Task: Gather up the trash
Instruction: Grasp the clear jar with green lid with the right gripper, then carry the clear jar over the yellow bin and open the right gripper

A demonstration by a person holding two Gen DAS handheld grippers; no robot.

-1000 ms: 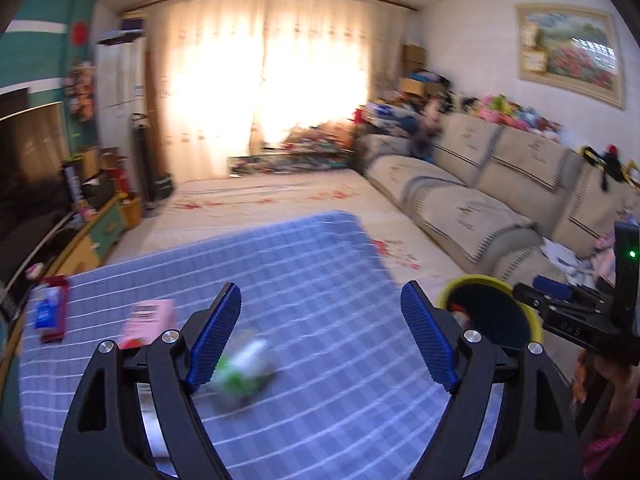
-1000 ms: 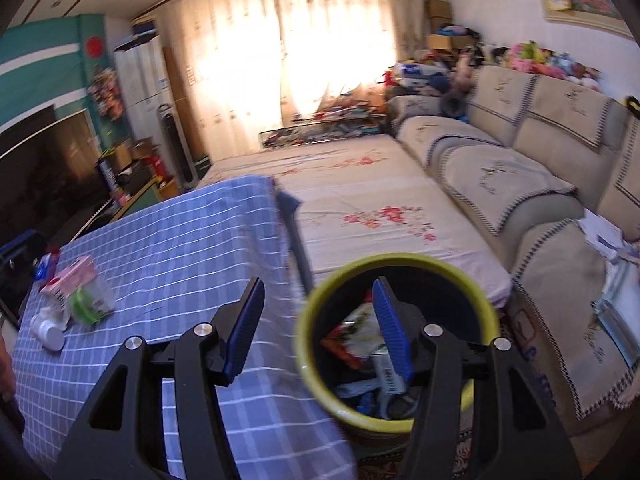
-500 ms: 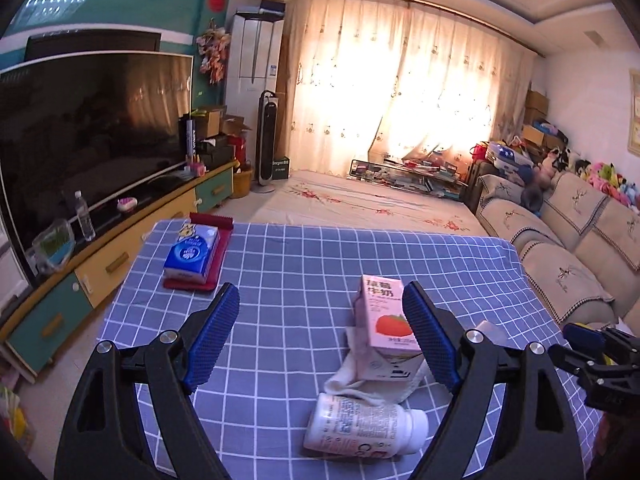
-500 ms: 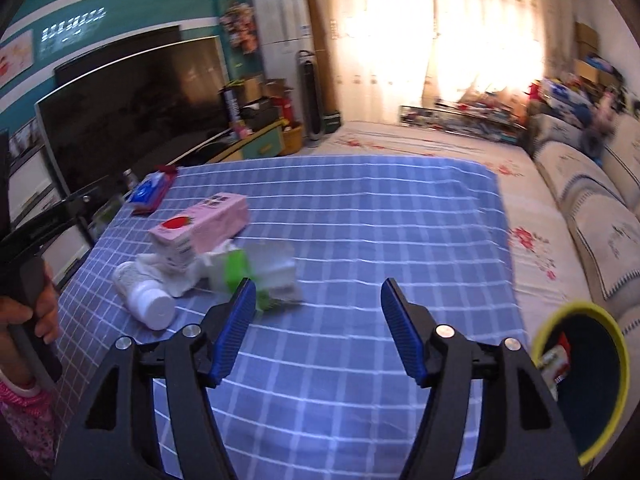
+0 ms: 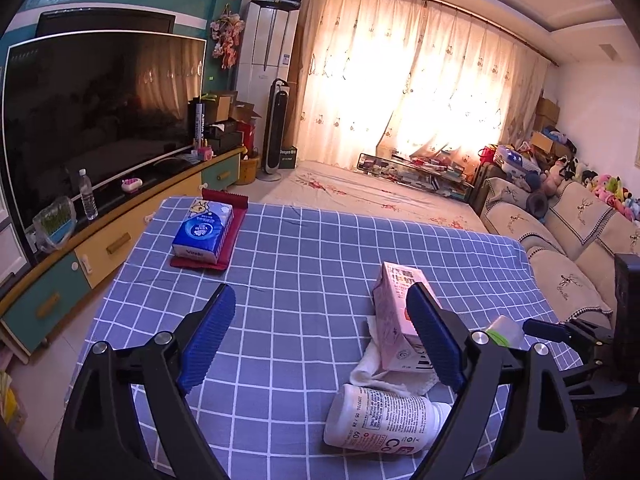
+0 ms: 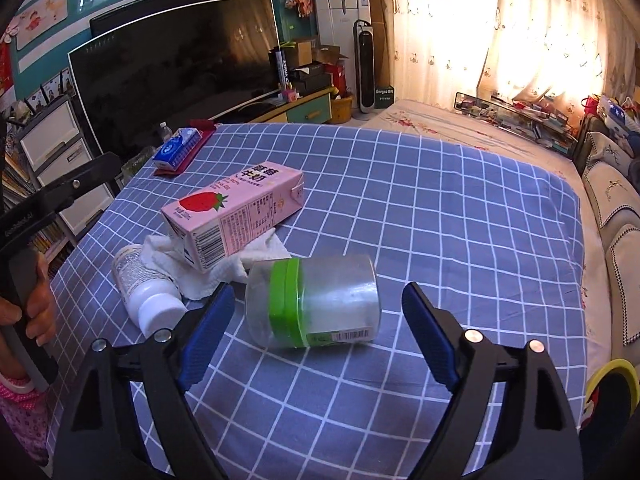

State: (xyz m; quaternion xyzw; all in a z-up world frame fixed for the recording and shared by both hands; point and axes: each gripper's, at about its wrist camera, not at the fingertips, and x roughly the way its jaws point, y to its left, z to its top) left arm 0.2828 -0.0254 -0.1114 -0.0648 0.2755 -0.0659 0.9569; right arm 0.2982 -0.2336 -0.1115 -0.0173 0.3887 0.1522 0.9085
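On the blue checked tablecloth [image 6: 440, 208] the trash lies in a cluster. A clear jar with a green lid [image 6: 344, 292] lies on its side. Behind it are a pink strawberry milk carton [image 6: 236, 212], a crumpled white tissue [image 6: 180, 268] and a white bottle [image 6: 144, 296]. My right gripper [image 6: 318, 300] hovers at the jar, its jaws opening wide on either side, pads clear of it. My left gripper [image 5: 320, 308] is also opening and holds nothing. The carton [image 5: 394, 312], tissue [image 5: 376, 364] and bottle [image 5: 380, 420] lie by its right finger, which hides most of the jar [image 5: 506, 330].
A blue tissue pack on a red tray [image 5: 204, 232] sits at the table's far left corner. The yellow-rimmed bin [image 6: 610, 372] stands off the table's right edge, beside the sofa [image 5: 560, 264]. A TV and a low cabinet line the left wall. A hand [image 6: 36, 312] grips the left tool.
Both views swung from the sofa and bin side to the trash cluster. The right gripper left the bin, came up to the jar and spread its jaws wider. The left gripper edged closer.
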